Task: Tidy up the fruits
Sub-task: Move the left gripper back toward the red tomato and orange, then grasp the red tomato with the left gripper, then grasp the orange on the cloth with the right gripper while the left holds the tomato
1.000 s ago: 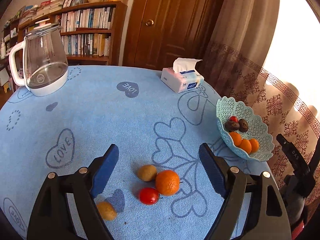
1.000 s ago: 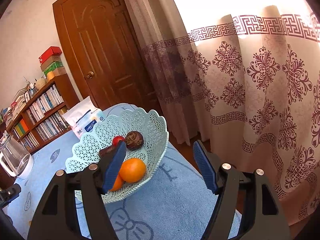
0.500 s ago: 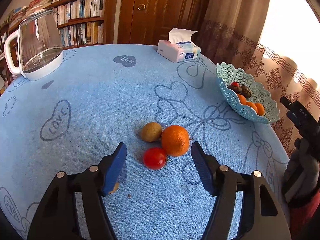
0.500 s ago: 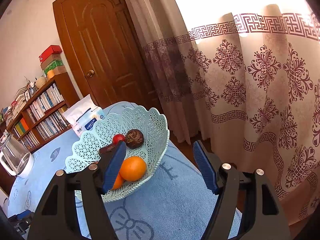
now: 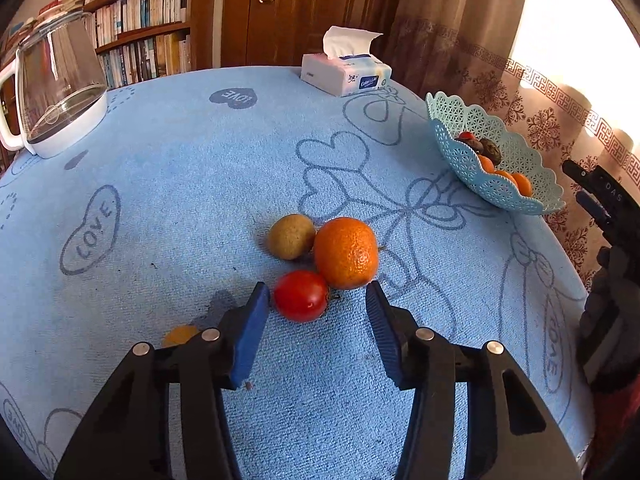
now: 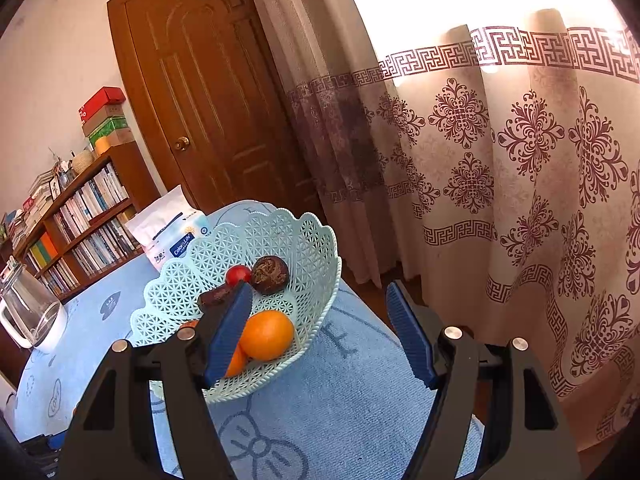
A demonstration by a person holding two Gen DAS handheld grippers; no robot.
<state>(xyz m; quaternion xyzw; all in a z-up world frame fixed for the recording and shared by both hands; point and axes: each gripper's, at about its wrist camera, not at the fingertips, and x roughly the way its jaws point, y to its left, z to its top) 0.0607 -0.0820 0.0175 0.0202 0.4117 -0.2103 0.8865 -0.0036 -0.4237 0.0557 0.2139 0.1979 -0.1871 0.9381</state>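
Observation:
On the blue cloth a red tomato [image 5: 301, 295], an orange [image 5: 346, 252] and a brown kiwi [image 5: 291, 236] lie touching each other. My left gripper [image 5: 316, 300] is open, its jaws on either side of the tomato without touching it. A small yellowish fruit [image 5: 181, 334] is partly hidden behind the left finger. The pale blue lattice basket [image 5: 460, 152] at the right holds oranges, a red fruit and dark fruits. My right gripper [image 6: 320, 296] is open and empty just in front of the basket [image 6: 280, 232], beside its orange [image 6: 266, 334].
A glass kettle [image 5: 60, 92] stands at the far left of the round table. A tissue pack [image 5: 346, 72] lies at the back. The table edge runs close behind the basket, with curtains [image 6: 520, 160] beyond. Bookshelf and door stand behind the table.
My left gripper has moved forward and down to the fruit cluster, so its jaws now flank the tomato. The right gripper has barely moved.

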